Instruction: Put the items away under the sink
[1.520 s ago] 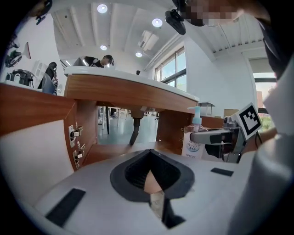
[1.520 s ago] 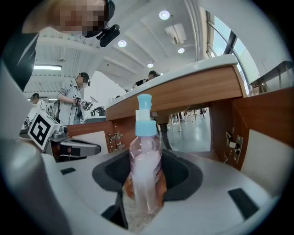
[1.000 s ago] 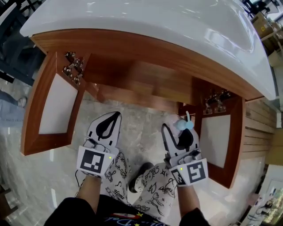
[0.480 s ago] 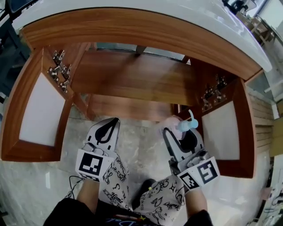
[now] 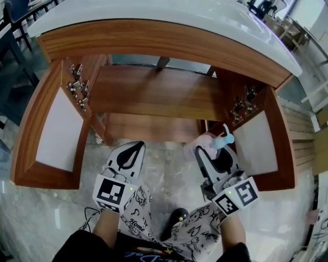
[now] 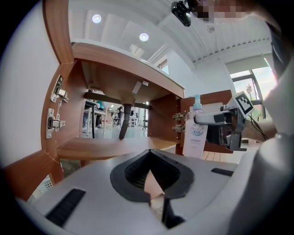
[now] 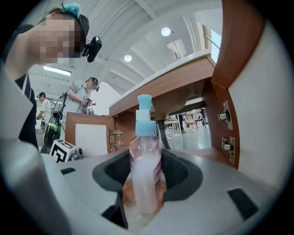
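Down in front of the open sink cabinet, both doors (image 5: pixel 51 128) are swung wide and the wooden shelf (image 5: pixel 154 92) inside is bare under the white worktop (image 5: pixel 154 15). The right tool (image 5: pixel 214 156) is clamped on a clear pump bottle (image 7: pixel 146 156) with a light blue pump. Its jaws press on both sides of the body and the bottle stands upright. The stuff inside looks pinkish, but I wouldn't swear to it through the plastic. The bottle sits just outside the cabinet, over the marble floor (image 5: pixel 164 169) and close to the right-hand door, not on the shelf yet. The left tool (image 5: pixel 132 151) is level beside it, tips together with nothing in them.
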The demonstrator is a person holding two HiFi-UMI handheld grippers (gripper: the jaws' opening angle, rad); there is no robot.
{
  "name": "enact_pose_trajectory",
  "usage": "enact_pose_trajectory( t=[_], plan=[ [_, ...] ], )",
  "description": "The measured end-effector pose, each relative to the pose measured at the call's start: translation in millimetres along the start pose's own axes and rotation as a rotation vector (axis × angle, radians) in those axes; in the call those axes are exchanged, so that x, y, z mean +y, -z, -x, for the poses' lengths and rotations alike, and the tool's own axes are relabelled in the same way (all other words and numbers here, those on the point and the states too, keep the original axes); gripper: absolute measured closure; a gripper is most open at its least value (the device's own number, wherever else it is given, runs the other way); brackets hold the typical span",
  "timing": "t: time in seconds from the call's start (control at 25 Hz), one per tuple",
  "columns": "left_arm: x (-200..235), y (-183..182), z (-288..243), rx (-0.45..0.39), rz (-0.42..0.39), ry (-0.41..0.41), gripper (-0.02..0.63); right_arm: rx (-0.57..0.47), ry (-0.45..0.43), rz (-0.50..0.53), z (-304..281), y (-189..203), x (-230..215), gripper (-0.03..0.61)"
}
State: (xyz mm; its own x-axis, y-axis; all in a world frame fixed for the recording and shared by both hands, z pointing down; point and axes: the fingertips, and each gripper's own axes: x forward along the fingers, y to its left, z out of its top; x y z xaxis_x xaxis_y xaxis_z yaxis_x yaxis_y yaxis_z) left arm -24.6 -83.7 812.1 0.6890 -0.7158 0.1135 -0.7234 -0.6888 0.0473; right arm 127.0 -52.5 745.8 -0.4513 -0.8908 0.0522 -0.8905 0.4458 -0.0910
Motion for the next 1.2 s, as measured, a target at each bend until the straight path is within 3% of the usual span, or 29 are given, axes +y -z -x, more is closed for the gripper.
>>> enact_pose_trajectory(
  t=[0.56,0.88,1.2],
  plan=[
    [-12.1,-13.5,25.5,-0.025,0.002,0.122,0.606,-0.054,0.038,-0.052,5.7,-31.5,2.6,0.371],
    [12.0,-22.5,30.3,-0.008,-0.043,0.108,0.606,-0.038,0.061,-0.02,1.3,-40.8,-3.1,0.371],
    [3.1,-29.8,22.7,-0.036,-0.048,0.161,0.606,-0.065,0.084,-0.026,5.7,-64.6,-12.8,0.371]
  ],
)
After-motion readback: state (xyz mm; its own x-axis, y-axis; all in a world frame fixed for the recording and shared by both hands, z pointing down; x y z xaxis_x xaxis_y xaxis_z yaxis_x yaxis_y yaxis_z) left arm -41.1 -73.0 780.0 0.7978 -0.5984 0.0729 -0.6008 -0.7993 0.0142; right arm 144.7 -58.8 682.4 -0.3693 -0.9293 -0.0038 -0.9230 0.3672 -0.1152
